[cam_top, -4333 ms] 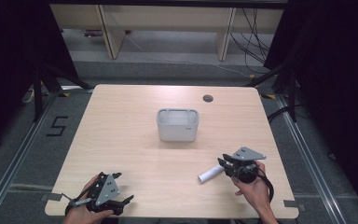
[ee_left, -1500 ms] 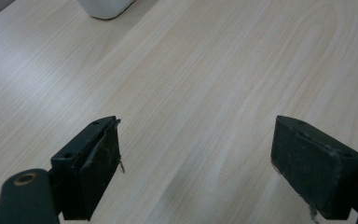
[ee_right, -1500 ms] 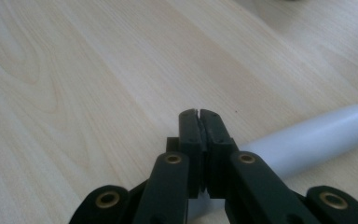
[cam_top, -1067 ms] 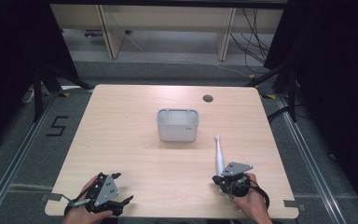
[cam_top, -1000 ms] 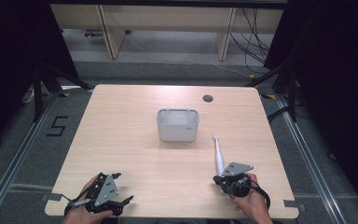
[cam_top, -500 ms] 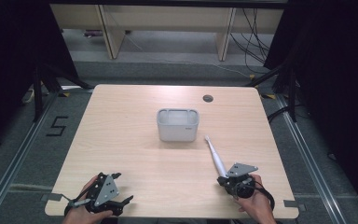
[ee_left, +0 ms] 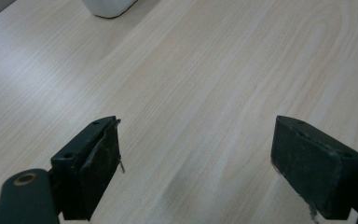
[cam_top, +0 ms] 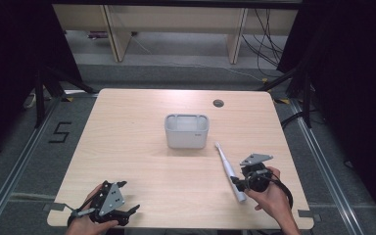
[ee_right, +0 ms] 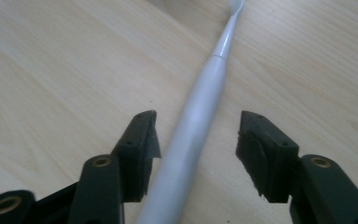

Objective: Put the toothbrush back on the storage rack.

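High view: one wooden table (cam_top: 142, 161), one grey tub (cam_top: 186, 130) at centre, one white toothbrush (cam_top: 228, 170) lying right of it. Right gripper (ee_right: 196, 144) straddles the brush handle, jaws apart, left jaw touching it. Left gripper (ee_left: 196, 154) spread wide over bare wood, near-left corner.

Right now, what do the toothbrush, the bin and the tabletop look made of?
Toothbrush: smooth white plastic, by its soft sheen. Bin: matte pale grey plastic, probably, given its moulded rounded rim. Table: light wood-grain surface, likely laminate.
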Demonstrator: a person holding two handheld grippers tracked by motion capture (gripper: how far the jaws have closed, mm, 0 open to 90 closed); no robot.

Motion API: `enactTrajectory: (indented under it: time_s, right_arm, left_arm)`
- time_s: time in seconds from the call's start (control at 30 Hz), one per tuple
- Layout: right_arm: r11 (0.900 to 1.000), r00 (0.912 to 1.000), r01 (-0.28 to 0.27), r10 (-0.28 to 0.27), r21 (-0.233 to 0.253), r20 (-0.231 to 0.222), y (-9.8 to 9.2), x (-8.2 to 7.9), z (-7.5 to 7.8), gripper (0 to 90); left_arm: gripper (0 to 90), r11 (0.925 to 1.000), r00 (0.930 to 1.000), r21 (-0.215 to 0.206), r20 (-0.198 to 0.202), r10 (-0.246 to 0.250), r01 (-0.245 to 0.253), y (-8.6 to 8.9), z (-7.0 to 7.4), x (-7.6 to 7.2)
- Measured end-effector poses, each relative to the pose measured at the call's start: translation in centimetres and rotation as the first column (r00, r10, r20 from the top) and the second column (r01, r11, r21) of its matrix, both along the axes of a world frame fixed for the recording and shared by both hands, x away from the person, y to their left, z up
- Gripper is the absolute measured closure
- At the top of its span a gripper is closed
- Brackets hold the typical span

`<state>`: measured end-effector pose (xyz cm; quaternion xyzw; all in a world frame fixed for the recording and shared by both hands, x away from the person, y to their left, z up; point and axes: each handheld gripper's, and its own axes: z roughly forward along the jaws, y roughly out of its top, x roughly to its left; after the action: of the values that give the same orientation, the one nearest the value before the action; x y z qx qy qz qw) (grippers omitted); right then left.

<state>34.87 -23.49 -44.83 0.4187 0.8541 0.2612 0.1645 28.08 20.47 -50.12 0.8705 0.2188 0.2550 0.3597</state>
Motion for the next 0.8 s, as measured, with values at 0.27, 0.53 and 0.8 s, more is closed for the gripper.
enactTrajectory:
  time_s: [0.27,0.53,0.8]
  right_arm:
    - [0.998,0.9936,-0.005,-0.003,-0.069,-0.113,1.1,2.1,-1.0,35.0]
    - [0.992,0.9845,-0.040,0.018,-0.122,-0.175,1.7,3.4,-1.3,37.4]
    - [0.986,0.9738,-0.087,0.054,-0.144,-0.221,2.1,4.9,-2.0,42.5]
  left_arm:
    - [15.0,1.0000,1.0000,-0.005,-0.004,-0.002,0.002,0.1,0.0,0.0]
    - [15.0,0.9999,0.9999,-0.010,-0.010,-0.005,0.005,0.1,0.1,0.0]
    - [15.0,1.0000,0.9999,-0.007,-0.010,-0.002,0.002,0.1,0.1,0.0]
